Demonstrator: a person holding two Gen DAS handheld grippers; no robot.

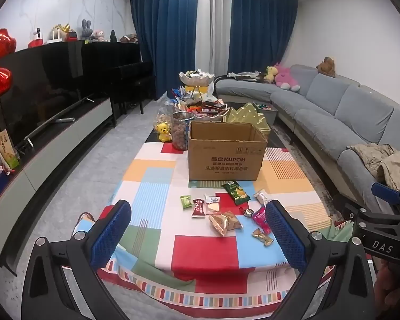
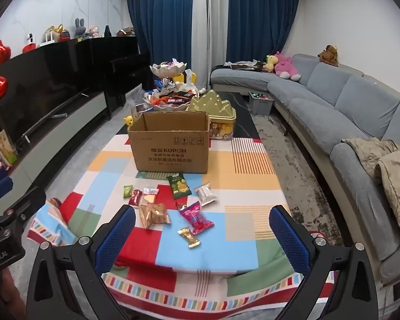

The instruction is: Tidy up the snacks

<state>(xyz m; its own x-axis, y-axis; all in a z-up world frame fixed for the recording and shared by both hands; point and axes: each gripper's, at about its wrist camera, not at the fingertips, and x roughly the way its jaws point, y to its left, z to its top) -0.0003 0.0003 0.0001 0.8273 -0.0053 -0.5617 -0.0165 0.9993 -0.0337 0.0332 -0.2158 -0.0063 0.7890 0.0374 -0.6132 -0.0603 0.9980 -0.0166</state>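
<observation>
An open cardboard box (image 1: 224, 157) (image 2: 170, 146) stands on a table with a colourful patchwork cloth (image 1: 205, 250) (image 2: 200, 253). Several snack packets lie in front of it: a green chip bag (image 1: 236, 192) (image 2: 178, 185), a pink packet (image 2: 196, 217) (image 1: 261, 217), a gold bag (image 1: 224, 222) (image 2: 154, 214), a small gold candy (image 1: 262, 236) (image 2: 189, 236), a dark red packet (image 1: 198, 208) (image 2: 135, 196), a small green packet (image 1: 185, 201) (image 2: 128, 190). My left gripper (image 1: 197, 237) is open and empty above the near table edge. My right gripper (image 2: 202, 237) is open and empty, beside it.
Behind the box stand a tiered dish of snacks (image 1: 200, 106) (image 2: 168, 98), a gold tin (image 2: 216, 114), a jar (image 1: 181, 130) and a yellow bear (image 1: 163, 132). A grey sofa (image 2: 346, 122) runs along the right, a TV unit (image 1: 53, 138) along the left.
</observation>
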